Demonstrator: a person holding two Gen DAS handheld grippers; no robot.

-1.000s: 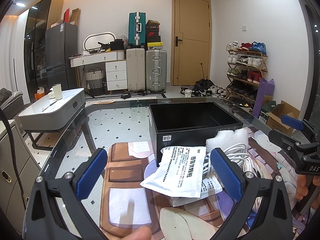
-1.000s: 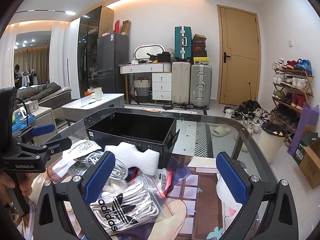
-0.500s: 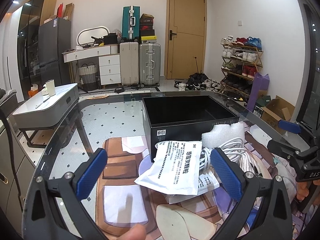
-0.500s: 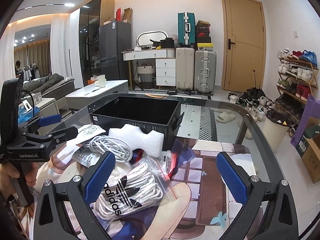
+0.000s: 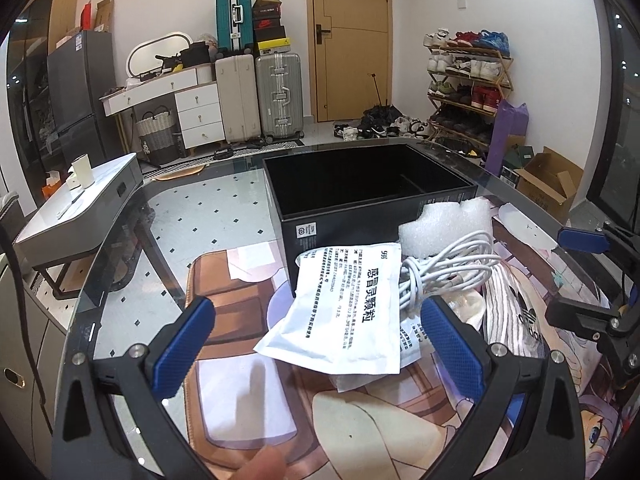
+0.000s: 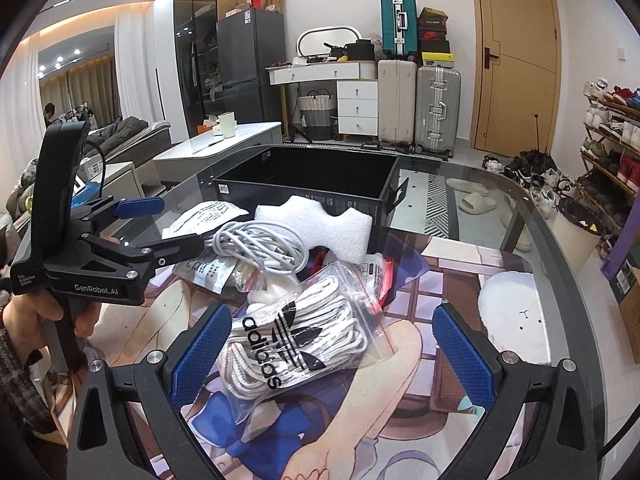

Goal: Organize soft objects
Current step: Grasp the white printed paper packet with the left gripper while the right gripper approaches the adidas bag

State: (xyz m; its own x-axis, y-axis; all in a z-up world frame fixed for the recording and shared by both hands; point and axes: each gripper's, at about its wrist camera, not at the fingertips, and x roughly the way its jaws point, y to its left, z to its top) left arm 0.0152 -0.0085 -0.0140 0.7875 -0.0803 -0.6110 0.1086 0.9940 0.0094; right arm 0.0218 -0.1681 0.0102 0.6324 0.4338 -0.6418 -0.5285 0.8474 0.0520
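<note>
Left claw (image 5: 318, 340) spread wide, empty, framing white medicine sachet (image 5: 344, 312) lower centre. Right claw (image 6: 332, 344) spread, empty, over bagged Adidas socks (image 6: 296, 336). Black box (image 5: 368, 188) behind pile. Better: pinch sachet edge, avoid coiled white cable (image 5: 444, 272).

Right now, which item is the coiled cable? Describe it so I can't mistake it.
Find the open black box on the glass table. In front of it lies white foam; the cable rests beside that, the pile's only looped white cord.
</note>
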